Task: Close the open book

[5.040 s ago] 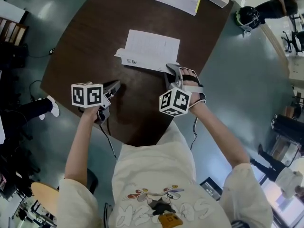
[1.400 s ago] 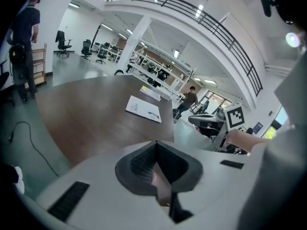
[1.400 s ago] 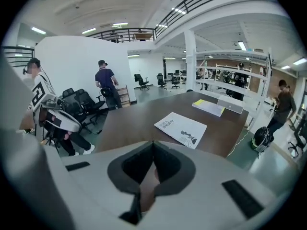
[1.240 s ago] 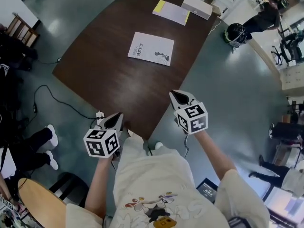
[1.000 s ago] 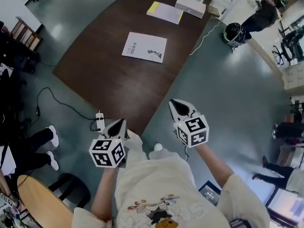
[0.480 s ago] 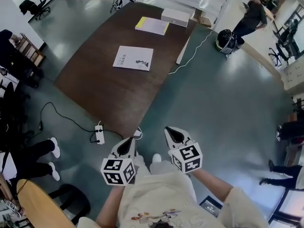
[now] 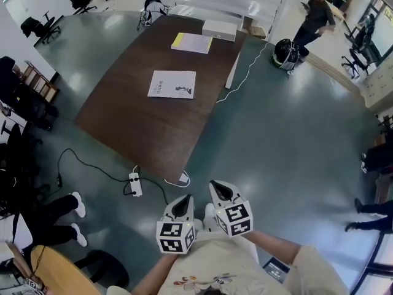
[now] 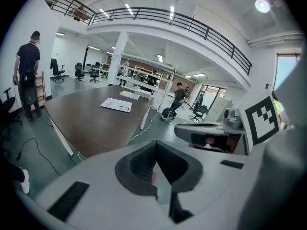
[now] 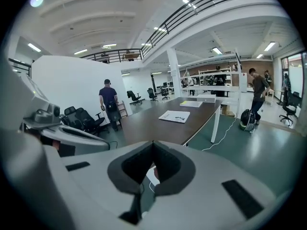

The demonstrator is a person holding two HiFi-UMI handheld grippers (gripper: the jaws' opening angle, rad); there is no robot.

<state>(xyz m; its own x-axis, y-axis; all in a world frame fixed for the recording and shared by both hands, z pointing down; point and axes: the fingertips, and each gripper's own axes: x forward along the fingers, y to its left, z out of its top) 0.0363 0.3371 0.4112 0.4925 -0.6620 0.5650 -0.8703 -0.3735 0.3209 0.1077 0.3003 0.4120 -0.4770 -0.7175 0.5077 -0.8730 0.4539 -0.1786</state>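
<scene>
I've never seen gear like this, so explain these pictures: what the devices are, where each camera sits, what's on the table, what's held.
No robot here: a person holds a two-jaw gripper in each hand, the left gripper and the right gripper, each with a marker cube. The overhead picture comes from a camera on the person's head; the other two come from cameras riding on the grippers, looking along their jaws. The dark table holds a closed book, yellow-edged papers and a white box. Both grippers are shut and empty, apart from the table, over the floor.
</scene>
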